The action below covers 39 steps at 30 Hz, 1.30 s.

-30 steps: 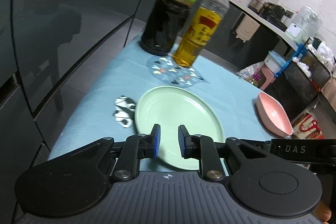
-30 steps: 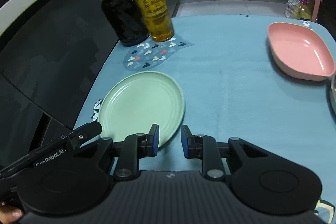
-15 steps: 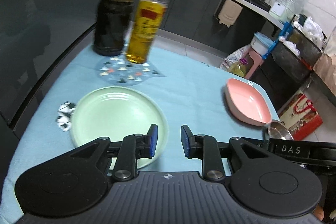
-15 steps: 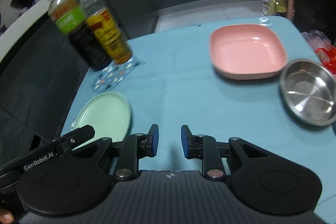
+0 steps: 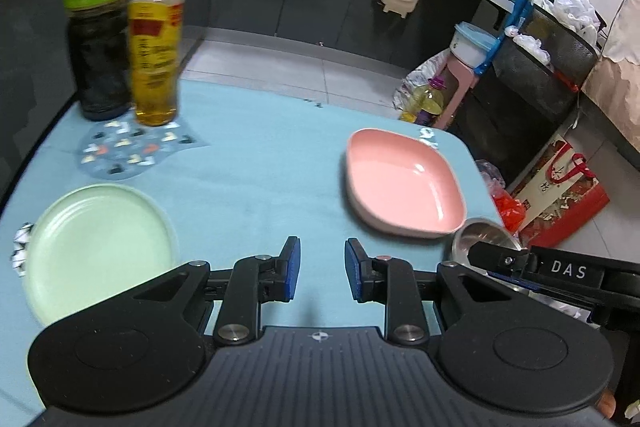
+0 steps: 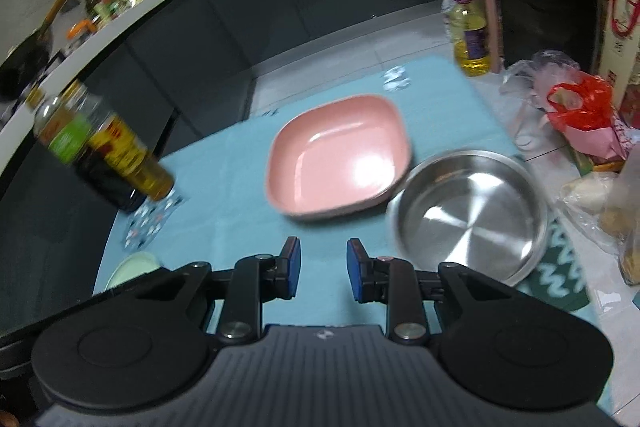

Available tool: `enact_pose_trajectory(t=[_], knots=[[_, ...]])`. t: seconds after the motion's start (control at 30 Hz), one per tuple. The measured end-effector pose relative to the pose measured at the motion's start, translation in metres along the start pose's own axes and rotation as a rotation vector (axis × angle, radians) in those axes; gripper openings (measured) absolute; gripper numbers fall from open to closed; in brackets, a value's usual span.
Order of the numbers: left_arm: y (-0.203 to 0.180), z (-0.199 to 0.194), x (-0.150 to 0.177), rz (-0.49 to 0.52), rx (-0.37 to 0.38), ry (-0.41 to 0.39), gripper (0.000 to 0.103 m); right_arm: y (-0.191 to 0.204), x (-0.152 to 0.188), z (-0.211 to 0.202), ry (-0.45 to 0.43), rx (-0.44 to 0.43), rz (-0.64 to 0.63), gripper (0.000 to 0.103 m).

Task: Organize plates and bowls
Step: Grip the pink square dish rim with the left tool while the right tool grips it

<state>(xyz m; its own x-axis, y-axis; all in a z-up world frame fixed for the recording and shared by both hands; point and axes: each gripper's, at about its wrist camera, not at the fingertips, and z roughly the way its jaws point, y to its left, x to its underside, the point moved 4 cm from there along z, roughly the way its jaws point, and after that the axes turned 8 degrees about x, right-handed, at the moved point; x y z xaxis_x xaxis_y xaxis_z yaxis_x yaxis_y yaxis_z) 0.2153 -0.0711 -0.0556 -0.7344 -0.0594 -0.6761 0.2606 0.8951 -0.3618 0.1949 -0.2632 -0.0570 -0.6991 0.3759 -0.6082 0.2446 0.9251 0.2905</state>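
left tongs (image 5: 318, 269) hang over bare blue cloth, blue pads parted with a clear gap, nothing between them. right tongs (image 6: 319, 269) the same: pads apart, empty, above the cloth.

worktop (image 5: 256, 163) covered by a light blue cloth. largest to smallest on it:

- steel bowl (image 6: 468, 211), round, empty, upright, at the right side, partly on a dark green mat with a white zigzag (image 6: 560, 275). its rim is just beside the pink dish, touching or nearly so; cannot tell which.
- pink dish (image 6: 340, 163), squarish with rounded corners, empty, near the middle-right of the cloth, ahead of both tongs.
- pale green plate (image 5: 96, 247), round, flat, empty, at the left edge of the cloth, well apart from the pink dish.
- patterned round coaster mat (image 5: 132, 155) behind the green plate.
- dark sauce bottle with green label (image 5: 96, 19) and amber oil bottle with yellow label (image 5: 156, 39), upright, side by side at the far left corner, at the coaster's far edge.

views are motion-blurred.
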Motion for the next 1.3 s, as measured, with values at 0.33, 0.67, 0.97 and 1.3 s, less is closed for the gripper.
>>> enact_pose_trajectory(t=[0.33, 0.67, 0.97, 1.3], knots=[[-0.017, 0.052, -0.024, -0.026, 0.016, -0.01, 0.023, -0.031, -0.032, 0.03, 0.017, 0.03, 0.076, 0.015], [-0.007, 0.099, -0.032, -0.072, 0.024, 0.015, 0.023, -0.038, -0.048, 0.063, 0.047, 0.042, 0.063, 0.015], [-0.005, 0.119, -0.029, -0.066, 0.023, 0.056, 0.023, -0.04, -0.051, 0.075, 0.038, 0.048, 0.065, 0.015], [-0.008, 0.116, -0.027, -0.004, 0.036, 0.051, 0.012, -0.034, -0.047, 0.092, 0.04, 0.076, -0.015, 0.0]])
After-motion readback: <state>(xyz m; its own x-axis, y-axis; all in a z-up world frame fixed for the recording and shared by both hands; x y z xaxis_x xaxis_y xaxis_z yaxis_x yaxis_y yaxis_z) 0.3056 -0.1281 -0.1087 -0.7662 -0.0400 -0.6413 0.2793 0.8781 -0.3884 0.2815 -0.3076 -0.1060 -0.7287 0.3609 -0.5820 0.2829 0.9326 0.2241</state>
